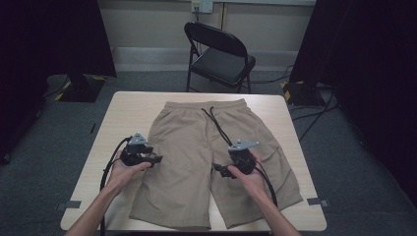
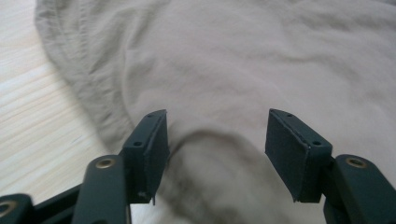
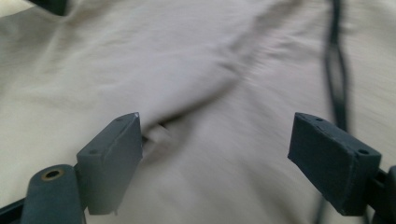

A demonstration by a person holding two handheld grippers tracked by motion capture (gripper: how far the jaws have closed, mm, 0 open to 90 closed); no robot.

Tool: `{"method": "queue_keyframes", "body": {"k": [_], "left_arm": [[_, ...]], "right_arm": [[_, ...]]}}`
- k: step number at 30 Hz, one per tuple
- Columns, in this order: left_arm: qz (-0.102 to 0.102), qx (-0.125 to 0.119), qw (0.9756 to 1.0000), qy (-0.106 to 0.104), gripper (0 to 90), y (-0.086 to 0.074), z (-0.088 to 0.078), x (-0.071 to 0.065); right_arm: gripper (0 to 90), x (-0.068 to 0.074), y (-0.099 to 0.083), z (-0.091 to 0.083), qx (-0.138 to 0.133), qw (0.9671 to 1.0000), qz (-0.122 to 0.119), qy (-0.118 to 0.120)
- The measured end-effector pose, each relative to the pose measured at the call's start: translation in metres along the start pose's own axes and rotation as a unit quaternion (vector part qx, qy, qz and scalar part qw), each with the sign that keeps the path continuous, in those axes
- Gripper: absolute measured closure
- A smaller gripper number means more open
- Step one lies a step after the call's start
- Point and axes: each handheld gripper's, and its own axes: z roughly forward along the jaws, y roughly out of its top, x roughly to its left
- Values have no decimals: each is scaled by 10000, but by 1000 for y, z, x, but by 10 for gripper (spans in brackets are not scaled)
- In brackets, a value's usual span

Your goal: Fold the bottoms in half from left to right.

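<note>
Nearest to the person, the two forearms come in from the bottom edge of the high view, each hand carrying a black two-jaw tool. The left tool (image 1: 156, 159) hangs over the outer edge of the left leg of the beige cotton shorts (image 1: 192, 147), and the right tool (image 1: 217, 168) is over the inner part of the right leg. The shorts lie flat on the pale wooden desk (image 1: 98, 167), hems toward the person and elastic waistband at the far side.

In the left gripper view the jaws stand apart, with a small raised fold of fabric between them, but the pads do not press on it, so this tool is released. In the right gripper view the right tool (image 3: 233, 158) is wide open as well (the picture is a little blurred), with a soft crease of cloth below it and nothing grasped.

Further away, the thin black drawstring (image 1: 215, 123) runs from the waistband down toward the right hand; it also shows in the right gripper view (image 3: 337, 70).

What can go wrong from here: if the left tool shuts on such a shallow fold, it may take only the top layer, and the leg would open instead of lifting whole. The right tool is near the drawstring, so a careless closing could catch the cord and drag the waistband out of shape. Uneven pulling by the two hands would wrinkle the cloth.

Behind the desk stands a black folding metal chair (image 1: 219, 54).
</note>
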Motion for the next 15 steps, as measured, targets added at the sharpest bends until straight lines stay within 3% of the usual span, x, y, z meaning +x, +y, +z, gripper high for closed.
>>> {"method": "queue_keyframes", "body": {"k": [3,5,9,11,13,15], "left_arm": [[41,352,9994,-59,405,-9,9,-2],[222,299,9993,29,400,-15,9,-5],[397,418,9983,-80,394,-18,3,-14],[356,390,9984,-186,388,-22,0,-17],[196,346,9985,-388,381,-24,-3,-18],[165,344,9983,-435,380,-26,-5,-18]], "right_arm": [[174,11,6,12,-24,9999,-69,138],[179,18,5,20,-19,9996,-89,265],[195,24,-2,29,124,9992,-188,336],[195,24,-6,31,262,9989,-279,263],[196,22,-8,31,333,9988,-230,273],[201,19,-11,30,342,9989,-184,253]]}}
